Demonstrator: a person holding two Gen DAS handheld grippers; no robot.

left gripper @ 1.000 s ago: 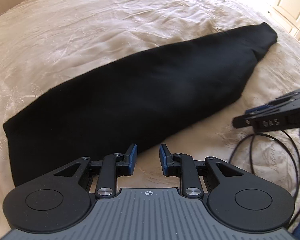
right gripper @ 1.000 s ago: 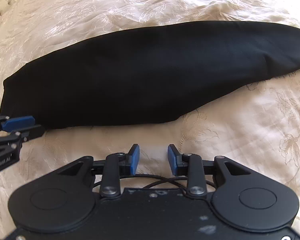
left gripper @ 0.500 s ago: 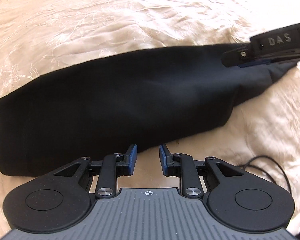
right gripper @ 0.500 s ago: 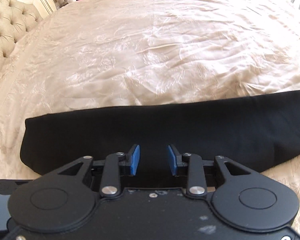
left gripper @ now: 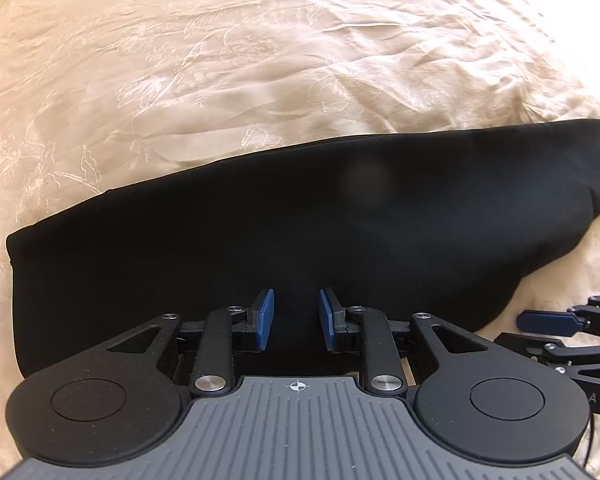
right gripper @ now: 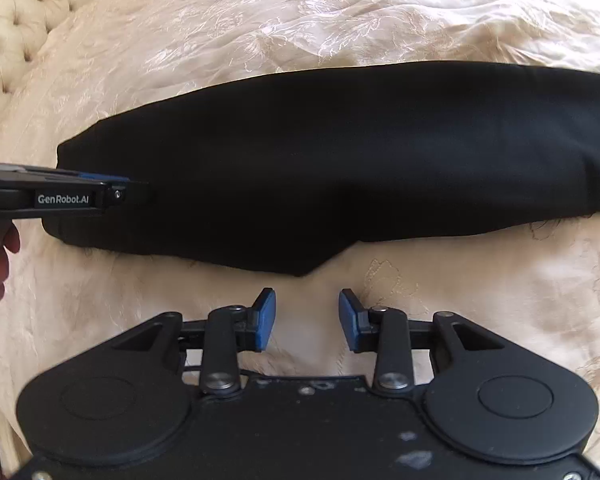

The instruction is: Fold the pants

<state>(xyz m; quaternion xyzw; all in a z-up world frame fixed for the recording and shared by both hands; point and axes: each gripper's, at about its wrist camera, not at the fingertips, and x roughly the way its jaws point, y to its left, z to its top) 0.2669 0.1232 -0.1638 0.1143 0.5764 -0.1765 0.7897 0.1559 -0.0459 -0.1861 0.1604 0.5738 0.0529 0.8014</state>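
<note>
Text: your left gripper [right gripper: 136, 194] reads "GenRobot.AI" | long black folded pants [right gripper: 340, 160] under it, ahead of your right gripper [right gripper: 307, 318] | left: slightly apart, empty; right: opening, empty

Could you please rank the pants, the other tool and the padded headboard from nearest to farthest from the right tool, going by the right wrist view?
From the right tool, whose jaws are opening over bare bedspread:
1. Pants, straight ahead; their near edge lies just beyond the fingertips.
2. Left tool, off to the left, over the pants' left end.
3. Headboard, far upper left corner.
</note>
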